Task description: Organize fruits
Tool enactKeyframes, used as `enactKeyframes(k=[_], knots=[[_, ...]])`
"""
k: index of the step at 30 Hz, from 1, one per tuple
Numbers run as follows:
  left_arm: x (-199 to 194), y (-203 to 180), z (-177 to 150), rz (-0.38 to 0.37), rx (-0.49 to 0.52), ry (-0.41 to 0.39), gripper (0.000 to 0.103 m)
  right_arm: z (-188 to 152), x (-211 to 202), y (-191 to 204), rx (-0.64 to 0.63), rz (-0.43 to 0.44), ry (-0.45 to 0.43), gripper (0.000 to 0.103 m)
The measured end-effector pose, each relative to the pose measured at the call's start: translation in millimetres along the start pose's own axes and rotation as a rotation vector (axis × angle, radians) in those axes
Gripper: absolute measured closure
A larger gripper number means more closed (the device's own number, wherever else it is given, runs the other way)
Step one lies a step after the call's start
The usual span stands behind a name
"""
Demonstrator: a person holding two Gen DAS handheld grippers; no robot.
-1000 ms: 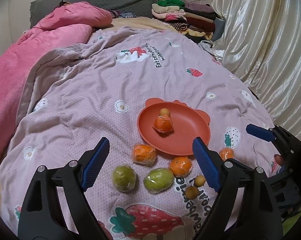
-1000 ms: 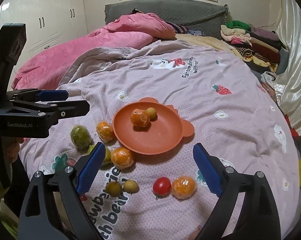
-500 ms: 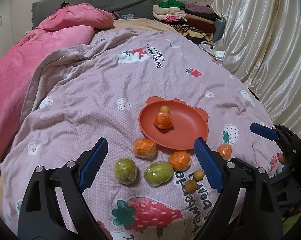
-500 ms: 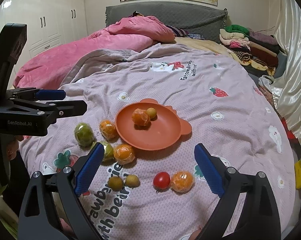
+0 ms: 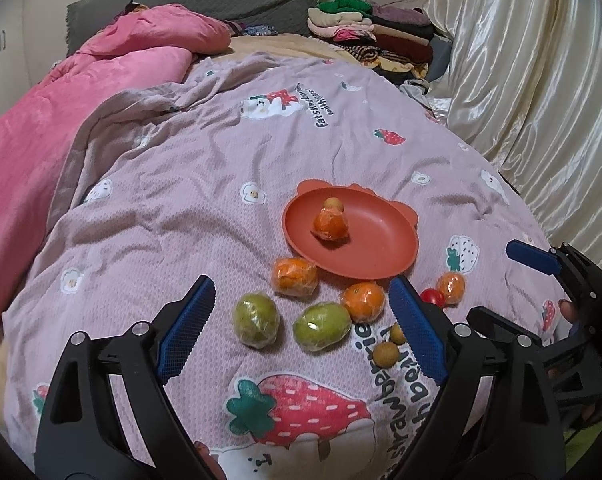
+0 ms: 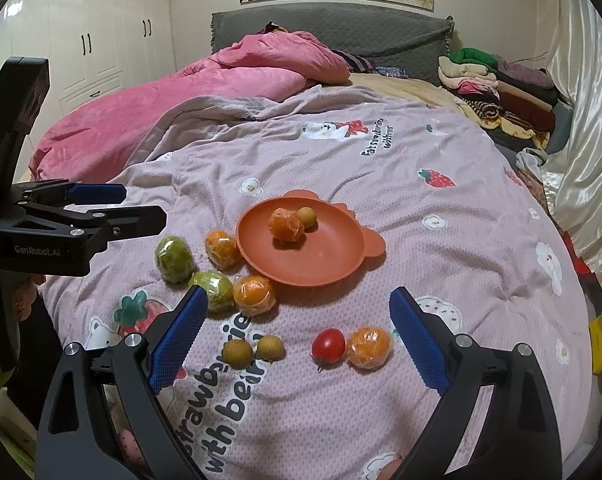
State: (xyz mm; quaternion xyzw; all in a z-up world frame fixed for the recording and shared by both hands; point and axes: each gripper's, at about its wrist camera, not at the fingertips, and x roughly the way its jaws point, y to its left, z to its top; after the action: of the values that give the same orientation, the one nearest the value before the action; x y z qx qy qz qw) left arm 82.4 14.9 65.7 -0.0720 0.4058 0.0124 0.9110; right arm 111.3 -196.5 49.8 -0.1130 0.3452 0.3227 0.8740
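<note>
In the left wrist view, one small brown fruit (image 5: 397,334) is half hidden behind the left gripper's right finger (image 5: 417,336), and the red tomato (image 5: 433,297) is partly covered. Both grippers' bodies are cut off by the lower edge.

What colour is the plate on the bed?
Terracotta orange plate, shown best in the right wrist view.
</note>
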Motion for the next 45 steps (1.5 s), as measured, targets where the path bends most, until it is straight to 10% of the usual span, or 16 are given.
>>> enactKeyframes(k=[45], knots=[[40,43,-51,0.032,-0.061,0.124,0.029,-56,42,28,0.053,0.124,0.154,0.015]])
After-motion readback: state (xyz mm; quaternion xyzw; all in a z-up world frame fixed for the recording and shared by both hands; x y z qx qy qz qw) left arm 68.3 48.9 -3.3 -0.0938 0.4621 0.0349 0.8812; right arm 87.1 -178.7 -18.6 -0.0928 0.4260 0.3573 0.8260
